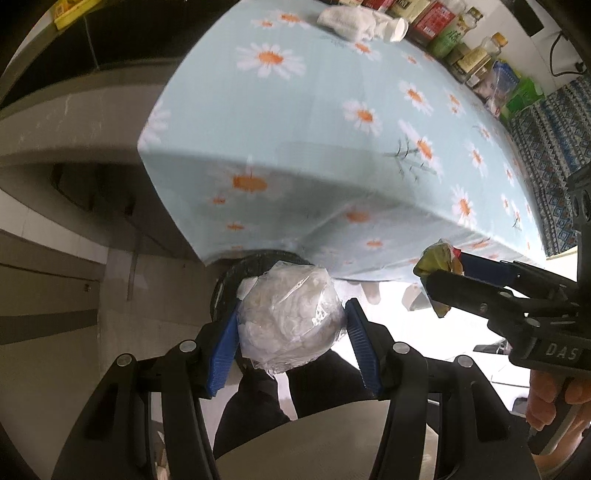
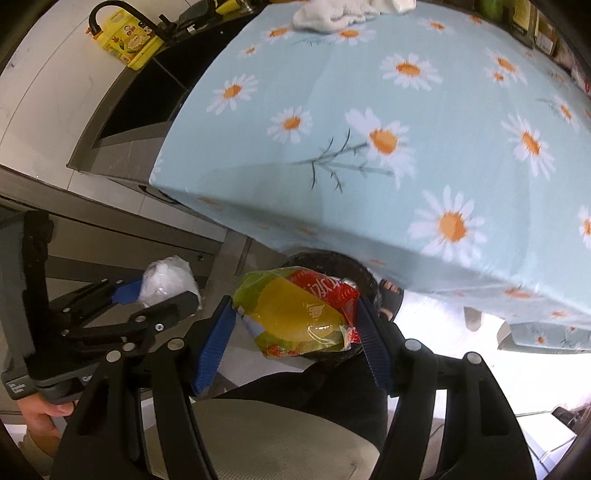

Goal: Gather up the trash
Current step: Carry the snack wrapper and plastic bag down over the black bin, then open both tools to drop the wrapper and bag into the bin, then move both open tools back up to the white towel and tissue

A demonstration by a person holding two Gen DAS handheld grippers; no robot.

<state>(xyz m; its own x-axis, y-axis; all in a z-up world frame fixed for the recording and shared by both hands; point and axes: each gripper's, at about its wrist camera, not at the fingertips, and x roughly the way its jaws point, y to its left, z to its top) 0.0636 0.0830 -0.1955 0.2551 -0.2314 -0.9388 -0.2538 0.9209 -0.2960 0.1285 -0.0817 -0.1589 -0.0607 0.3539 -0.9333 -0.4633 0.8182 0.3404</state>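
My left gripper (image 1: 291,306) is shut on a ball of clear plastic wrap stuffed with white paper (image 1: 291,325). It hangs over the rim of a black bin (image 1: 227,280) that stands on the floor under the table's front edge. My right gripper (image 2: 293,299) is shut on a crumpled yellow, green and red snack wrapper (image 2: 299,317), above the same black bin (image 2: 321,256). Each wrist view also shows the other tool. The right gripper (image 1: 443,266) comes in from the right with its wrapper (image 1: 437,256). The left gripper (image 2: 162,295) comes in from the left with its white ball (image 2: 166,280).
The table (image 1: 325,122) wears a light blue daisy cloth. A white rag (image 1: 351,20) lies at its far end, and bottles and packets (image 1: 461,44) line its far right edge. A sandalled foot (image 2: 389,297) stands beside the bin. A yellow box (image 2: 125,40) sits on the counter behind.
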